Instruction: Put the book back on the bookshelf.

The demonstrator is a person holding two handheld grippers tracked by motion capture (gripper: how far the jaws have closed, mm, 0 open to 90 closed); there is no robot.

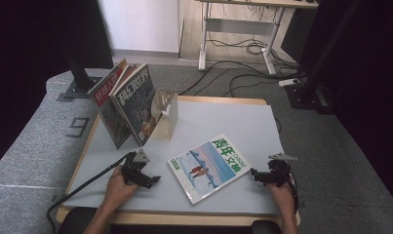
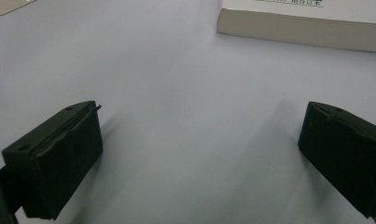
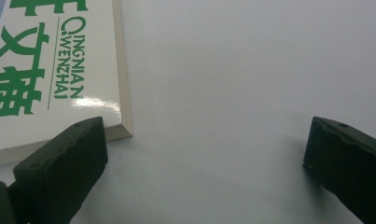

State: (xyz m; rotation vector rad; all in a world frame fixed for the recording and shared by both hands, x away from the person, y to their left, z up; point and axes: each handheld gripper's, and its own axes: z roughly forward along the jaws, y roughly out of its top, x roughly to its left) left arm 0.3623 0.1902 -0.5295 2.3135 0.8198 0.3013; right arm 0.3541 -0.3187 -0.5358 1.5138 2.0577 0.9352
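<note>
Both grippers, left (image 1: pixel 152 179) and right (image 1: pixel 255 173), gape wide flanking the magazine (image 1: pixel 208 166): light, glossy, floppy; pinch its spine edge.

Magazine (image 3: pixel 55 70) cover cut off by the right gripper view's edges; standing magazines' (image 1: pixel 130 105) small cover print too small to read

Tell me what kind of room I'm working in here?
Probably a lab or recording workspace: the table sits among black stands, loose floor cables and a height-adjustable desk; magazines lean in a rack.
</note>
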